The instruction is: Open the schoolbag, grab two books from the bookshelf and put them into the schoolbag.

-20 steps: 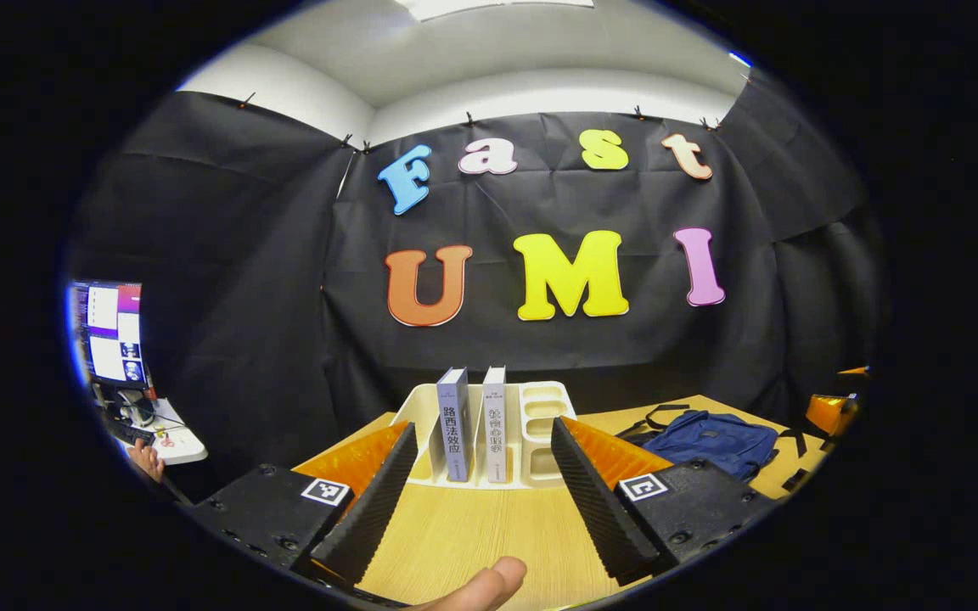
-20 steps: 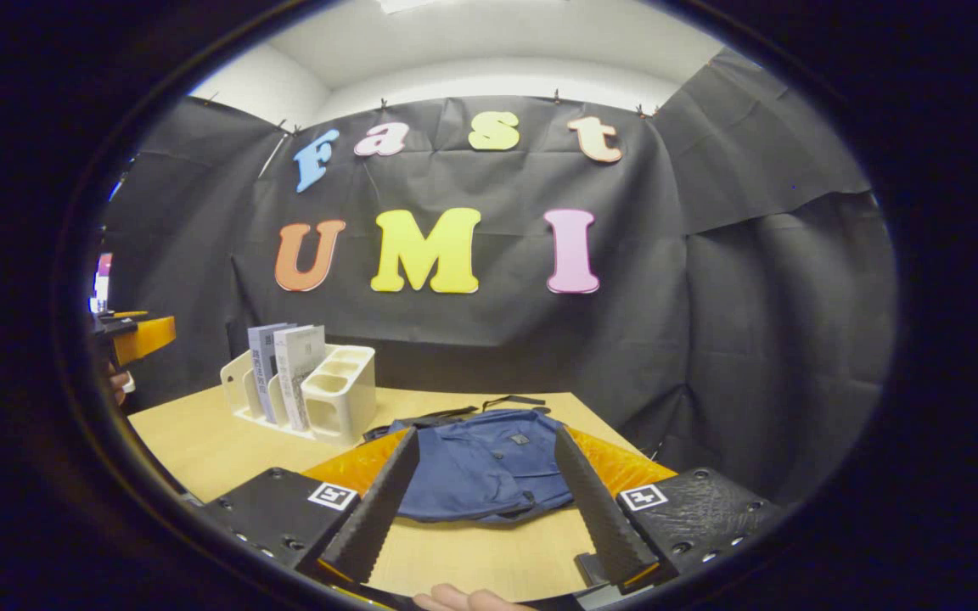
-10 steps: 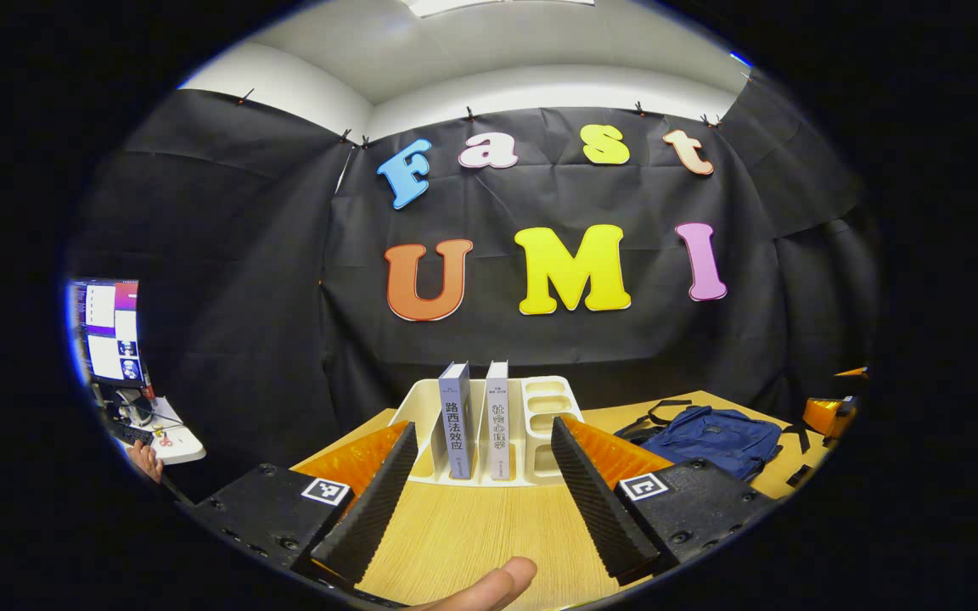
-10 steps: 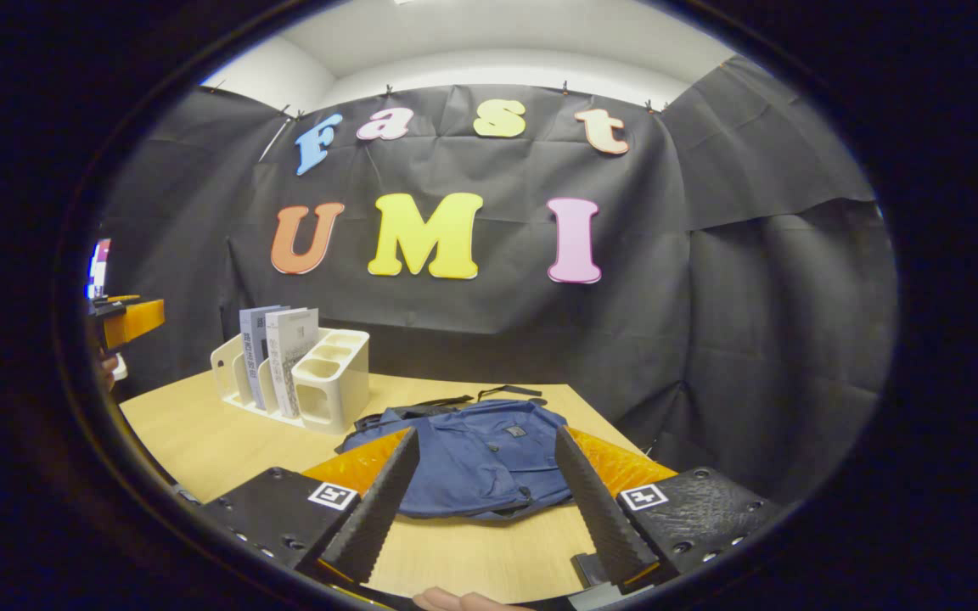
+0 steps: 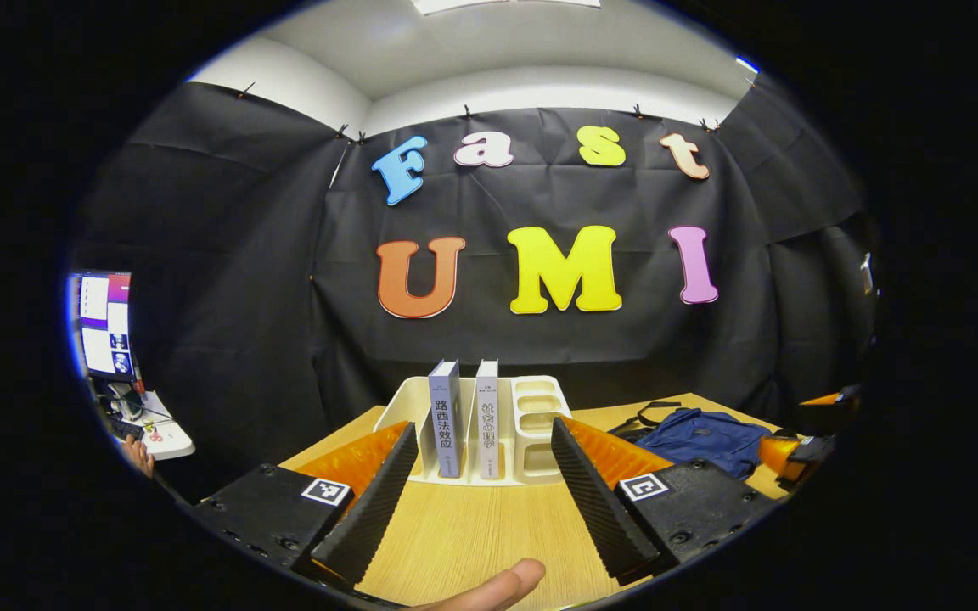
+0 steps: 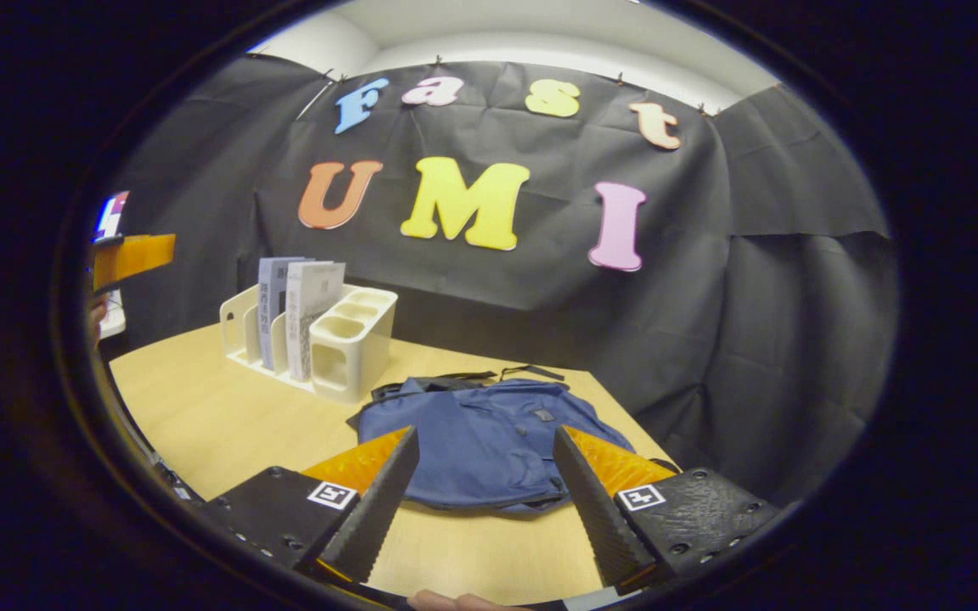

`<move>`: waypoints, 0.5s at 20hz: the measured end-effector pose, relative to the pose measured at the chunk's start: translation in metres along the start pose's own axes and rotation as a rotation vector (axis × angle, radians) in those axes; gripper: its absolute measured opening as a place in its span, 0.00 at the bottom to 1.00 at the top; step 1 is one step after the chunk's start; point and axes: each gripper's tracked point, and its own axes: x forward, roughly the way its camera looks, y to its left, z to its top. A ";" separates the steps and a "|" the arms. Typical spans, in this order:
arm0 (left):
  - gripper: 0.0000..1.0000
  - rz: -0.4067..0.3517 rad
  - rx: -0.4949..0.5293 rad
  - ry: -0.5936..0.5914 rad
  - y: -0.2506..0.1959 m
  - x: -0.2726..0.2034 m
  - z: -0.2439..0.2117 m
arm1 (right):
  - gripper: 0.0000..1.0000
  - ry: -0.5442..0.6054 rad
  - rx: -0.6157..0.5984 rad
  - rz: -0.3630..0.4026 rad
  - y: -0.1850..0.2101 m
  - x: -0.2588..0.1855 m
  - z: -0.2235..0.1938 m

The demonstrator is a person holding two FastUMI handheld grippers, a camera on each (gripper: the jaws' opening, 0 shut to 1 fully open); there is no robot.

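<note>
Schoolbag (image 6: pixel 489 441) lay shut on the tabletop (image 6: pixel 217 424) as we aimed our wide, empty right claw (image 6: pixel 482 501) at it, best lowered squarely toward its zipper.

Table (image 5: pixel 472 535): light wood-grain top, running back to the wall cloth. Black cloth (image 5: pixel 226 255) hangs behind and to both sides, clipped along its upper edge; white wall and ceiling (image 5: pixel 489 42) show above it. At the far left of the left gripper view, a lit monitor (image 5: pixel 105 324) stands over a small white surface (image 5: pixel 162 434) carrying small items too blurred to identify.
</note>
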 end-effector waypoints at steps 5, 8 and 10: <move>0.99 0.021 0.012 -0.002 0.008 0.003 0.000 | 0.98 0.084 -0.086 0.089 0.061 0.042 -0.026; 0.99 0.030 0.008 0.005 0.013 0.004 -0.004 | 0.98 0.139 -0.137 0.126 0.089 0.067 -0.040; 0.99 0.036 0.006 0.008 0.016 0.006 -0.004 | 0.98 0.162 -0.191 0.126 0.105 0.084 -0.045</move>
